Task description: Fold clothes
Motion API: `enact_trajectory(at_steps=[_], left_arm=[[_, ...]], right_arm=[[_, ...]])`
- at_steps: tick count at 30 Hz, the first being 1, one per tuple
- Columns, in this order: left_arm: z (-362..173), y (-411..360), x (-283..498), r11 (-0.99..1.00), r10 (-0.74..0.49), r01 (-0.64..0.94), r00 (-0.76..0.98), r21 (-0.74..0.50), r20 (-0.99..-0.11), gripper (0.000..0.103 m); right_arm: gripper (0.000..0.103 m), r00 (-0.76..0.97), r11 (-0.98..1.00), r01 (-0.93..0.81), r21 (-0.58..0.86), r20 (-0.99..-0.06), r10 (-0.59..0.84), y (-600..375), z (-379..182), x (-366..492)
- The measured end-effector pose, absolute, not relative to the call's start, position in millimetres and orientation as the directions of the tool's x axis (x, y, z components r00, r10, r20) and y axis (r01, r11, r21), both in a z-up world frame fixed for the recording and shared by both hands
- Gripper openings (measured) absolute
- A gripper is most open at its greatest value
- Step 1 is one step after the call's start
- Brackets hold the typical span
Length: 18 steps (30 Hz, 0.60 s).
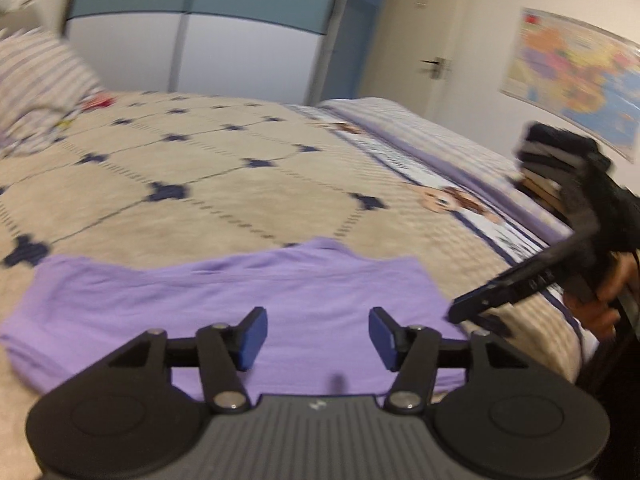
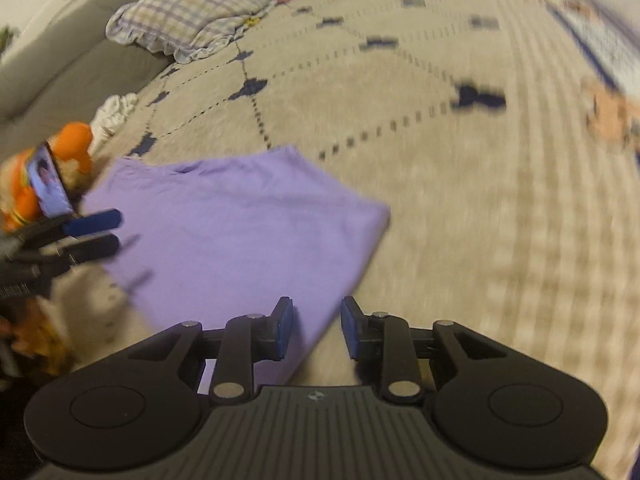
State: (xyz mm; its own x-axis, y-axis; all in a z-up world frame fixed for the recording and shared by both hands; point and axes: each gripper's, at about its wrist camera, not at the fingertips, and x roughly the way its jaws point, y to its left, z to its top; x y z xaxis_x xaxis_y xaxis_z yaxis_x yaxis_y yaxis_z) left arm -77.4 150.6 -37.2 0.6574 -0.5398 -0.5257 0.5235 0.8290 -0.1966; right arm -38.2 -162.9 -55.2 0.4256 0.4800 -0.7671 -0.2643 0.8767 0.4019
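Observation:
A folded purple garment (image 1: 224,300) lies flat on the beige quilted bed (image 1: 200,184); it also shows in the right wrist view (image 2: 240,232). My left gripper (image 1: 316,336) is open and empty, hovering just above the garment's near edge. My right gripper (image 2: 316,328) is open and empty over the garment's near right corner. The right gripper also appears in the left wrist view (image 1: 480,304) at the garment's right edge. The left gripper appears in the right wrist view (image 2: 104,232) at the garment's left edge. Both views are motion-blurred.
A striped pillow (image 2: 204,8) lies at the bed's head. An orange plush toy (image 2: 60,152) with a phone (image 2: 50,184) stands left of the garment. A lilac cartoon sheet (image 1: 440,168) borders the bed's right side. A wardrobe (image 1: 200,28), door and wall map (image 1: 580,76) stand beyond.

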Motion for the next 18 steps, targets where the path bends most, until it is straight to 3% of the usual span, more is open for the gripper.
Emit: enact_trajectory(at_steps=[6,13,16,18], left_arm=[[-38.8,114.2,-93.5,0.735,-0.625,0.665,0.586,-0.135,-0.516,0.071],[-44.4,74.1,-114.6,0.599,-0.687,0.8,0.491,-0.034,-0.536,0.071],[-47.8,53.7,-128.7,0.56,-0.677,0.825,0.506,0.071,-0.534,0.07],[-50.1,41.1,-136.7,0.554,-0.656,0.819,0.539,0.149,-0.528,0.07]], right_arm=[[0.029,0.308,0.758,-0.155,0.634,-0.698,0.647,-186.3,-68.2,-50.8],[0.029,0.255,0.677,-0.098,0.729,-0.639,0.726,-183.7,-79.1,-54.2],[0.011,0.245,0.649,-0.097,0.755,-0.614,0.751,-179.2,-76.6,-51.2],[0.011,0.247,0.619,-0.098,0.78,-0.583,0.774,-178.0,-72.2,-47.9]])
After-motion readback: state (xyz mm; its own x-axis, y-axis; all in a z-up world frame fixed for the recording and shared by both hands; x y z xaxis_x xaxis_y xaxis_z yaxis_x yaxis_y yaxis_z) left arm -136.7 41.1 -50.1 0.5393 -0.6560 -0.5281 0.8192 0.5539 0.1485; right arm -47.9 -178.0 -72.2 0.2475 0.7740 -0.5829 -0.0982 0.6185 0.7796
